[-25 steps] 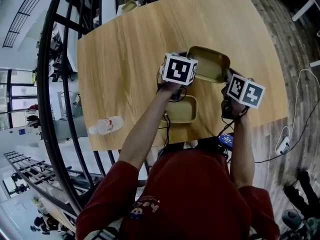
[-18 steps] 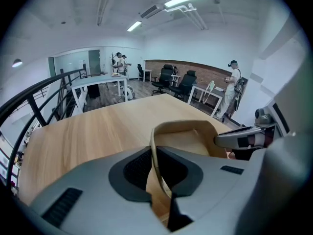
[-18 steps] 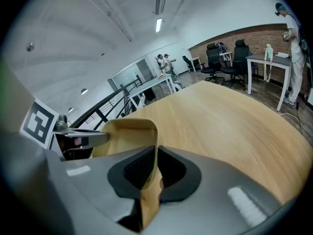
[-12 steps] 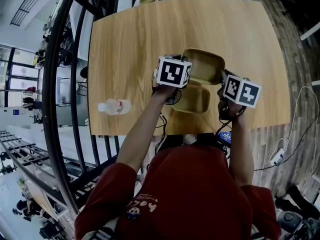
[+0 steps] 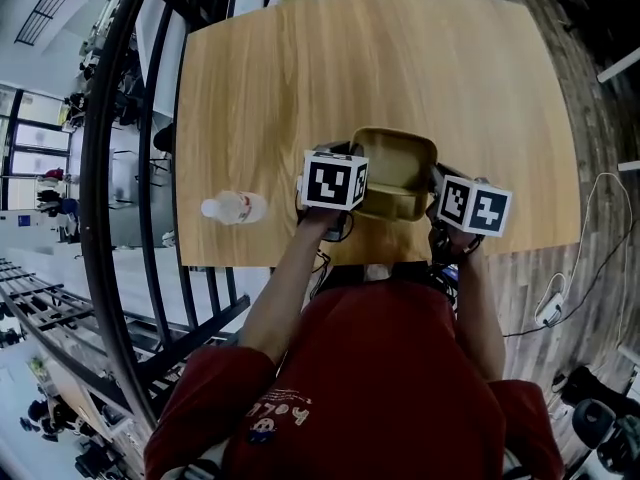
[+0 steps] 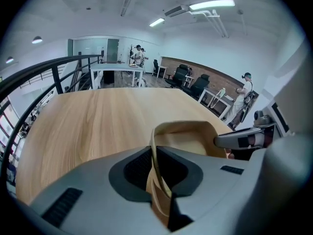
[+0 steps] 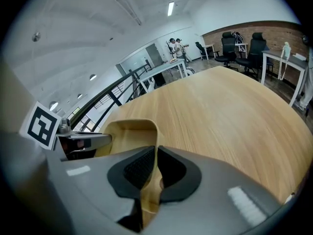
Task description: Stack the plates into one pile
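A tan rectangular plate (image 5: 392,166) hangs just above the wooden table (image 5: 300,78), carried between both grippers. My left gripper (image 5: 352,186) is shut on the plate's left rim (image 6: 155,151). My right gripper (image 5: 436,184) is shut on its right rim (image 7: 152,146). In the left gripper view the plate (image 6: 188,138) stretches across to the other gripper's finger (image 6: 244,140). A second tan plate (image 5: 395,209) lies on the table right under the held one, with only its near edge showing.
A plastic bottle (image 5: 232,208) lies on its side near the table's front left edge. A black curved railing (image 5: 110,168) runs along the table's left side. Office chairs and desks stand far beyond the table.
Both grippers have carried the plate toward the near table edge. It now covers the second plate, which lay in plain sight before.
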`<action>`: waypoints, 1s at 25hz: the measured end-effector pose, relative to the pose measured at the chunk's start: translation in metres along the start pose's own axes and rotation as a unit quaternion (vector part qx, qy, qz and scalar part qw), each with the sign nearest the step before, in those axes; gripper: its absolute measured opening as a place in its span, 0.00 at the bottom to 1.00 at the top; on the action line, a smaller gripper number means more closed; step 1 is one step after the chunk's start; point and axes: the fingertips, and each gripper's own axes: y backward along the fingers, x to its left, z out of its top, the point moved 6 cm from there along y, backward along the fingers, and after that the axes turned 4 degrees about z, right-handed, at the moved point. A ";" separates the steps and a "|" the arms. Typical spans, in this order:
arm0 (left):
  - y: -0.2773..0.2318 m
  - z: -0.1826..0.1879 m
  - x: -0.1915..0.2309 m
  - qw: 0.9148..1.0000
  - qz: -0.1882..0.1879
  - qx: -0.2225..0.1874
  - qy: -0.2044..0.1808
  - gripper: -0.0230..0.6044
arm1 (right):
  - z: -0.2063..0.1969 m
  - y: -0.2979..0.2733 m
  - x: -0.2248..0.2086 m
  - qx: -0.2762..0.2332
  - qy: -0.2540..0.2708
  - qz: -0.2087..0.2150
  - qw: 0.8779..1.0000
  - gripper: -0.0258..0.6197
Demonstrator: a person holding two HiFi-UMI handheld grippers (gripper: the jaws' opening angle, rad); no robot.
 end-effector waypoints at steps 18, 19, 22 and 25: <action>-0.006 -0.060 -0.008 0.998 -0.020 0.055 -0.002 0.10 | -0.054 0.005 -0.007 0.064 -0.032 -0.010 0.997 0.09; -0.007 -0.060 -0.007 0.998 -0.020 0.057 -0.002 0.10 | -0.056 0.004 -0.007 0.067 -0.032 -0.011 0.997 0.09; -0.010 -0.066 -0.008 0.998 -0.021 0.064 0.001 0.10 | -0.060 0.001 -0.010 0.077 -0.033 -0.012 0.996 0.09; -0.012 -0.071 -0.008 0.997 -0.018 0.071 -0.002 0.10 | -0.065 -0.001 -0.011 0.085 -0.033 -0.015 0.996 0.09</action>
